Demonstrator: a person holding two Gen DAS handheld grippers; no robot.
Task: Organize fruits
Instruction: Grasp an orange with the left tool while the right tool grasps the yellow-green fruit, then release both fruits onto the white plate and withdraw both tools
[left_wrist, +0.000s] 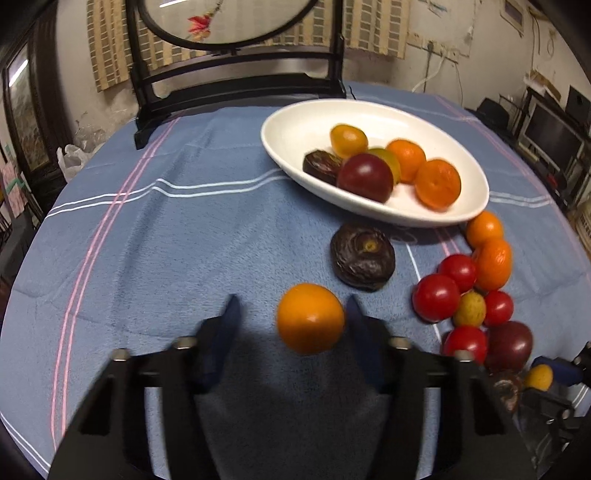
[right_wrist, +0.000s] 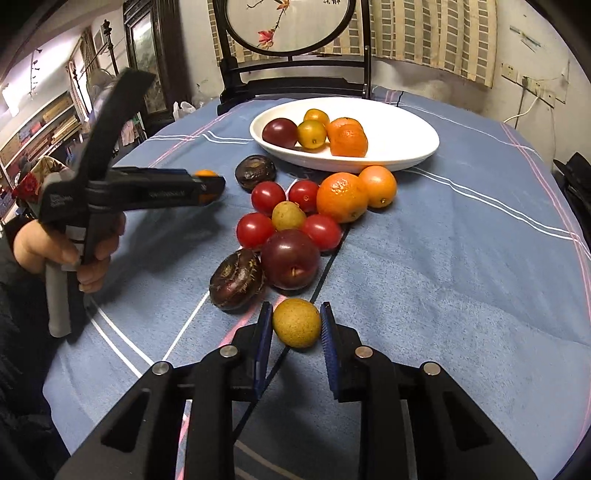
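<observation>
A white oval bowl (left_wrist: 291, 133) (right_wrist: 399, 147) at the back of the table holds several fruits. My left gripper (left_wrist: 291, 306) is open; a small orange fruit (left_wrist: 310, 317) lies between its fingers, touching the right one. In the right wrist view the left gripper (right_wrist: 210, 184) shows with that orange fruit (right_wrist: 205, 172) at its tip. My right gripper (right_wrist: 297, 314) is shut on a yellow-green round fruit (right_wrist: 296, 322) just above the cloth. Red tomatoes (right_wrist: 267, 197), a dark plum (right_wrist: 290, 258), oranges (right_wrist: 341, 197) and dark wrinkled fruits (right_wrist: 236, 278) lie clustered before the bowl.
A blue striped cloth (right_wrist: 461, 258) covers the round table. A dark wooden stand with a round embroidered screen (right_wrist: 291, 26) stands behind the bowl. A wrinkled dark fruit (left_wrist: 362, 258) lies alone near the bowl's front rim.
</observation>
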